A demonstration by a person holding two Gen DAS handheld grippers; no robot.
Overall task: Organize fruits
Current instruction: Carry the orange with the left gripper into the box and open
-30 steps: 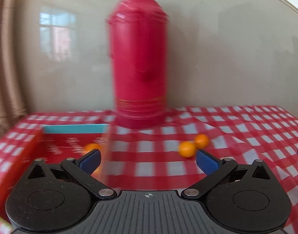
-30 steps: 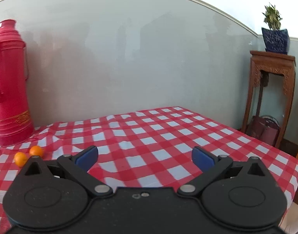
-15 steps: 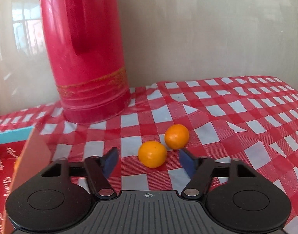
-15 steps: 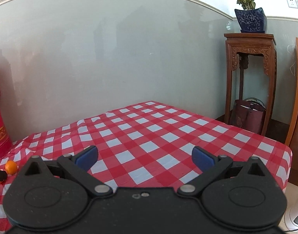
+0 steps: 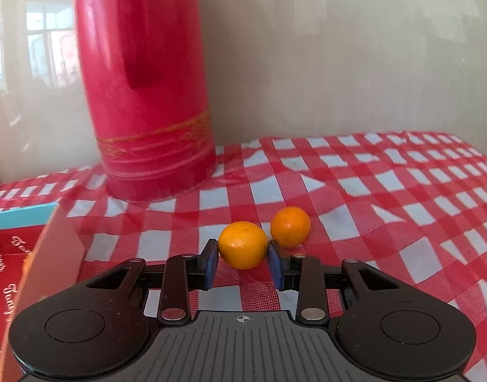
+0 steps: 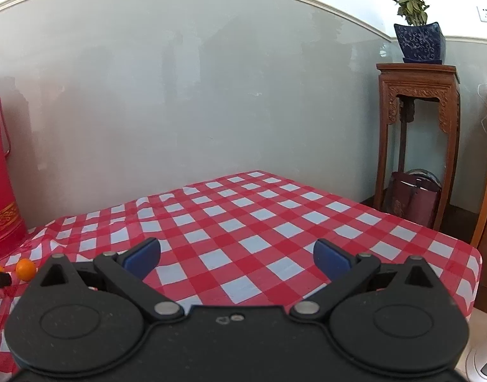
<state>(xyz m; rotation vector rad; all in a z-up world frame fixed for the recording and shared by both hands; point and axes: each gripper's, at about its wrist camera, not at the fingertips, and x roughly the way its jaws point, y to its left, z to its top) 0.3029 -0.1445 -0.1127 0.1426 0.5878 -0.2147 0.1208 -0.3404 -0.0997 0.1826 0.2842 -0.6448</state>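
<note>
Left fingers [image 5: 210, 262] clamp near orange [image 5: 243, 244]; right fingers [image 6: 143, 256] spread wide; box [image 5: 36, 270] cut off.

A home, plainly a dining corner: a red checked tablecloth [image 6: 243, 222] is covering the table, a red thermos flask [image 5: 141, 79] is standing ahead of the left gripper, and a potted plant [image 6: 418, 31] is sitting on a carved wooden stand [image 6: 418, 127] (far right of the right gripper).
</note>
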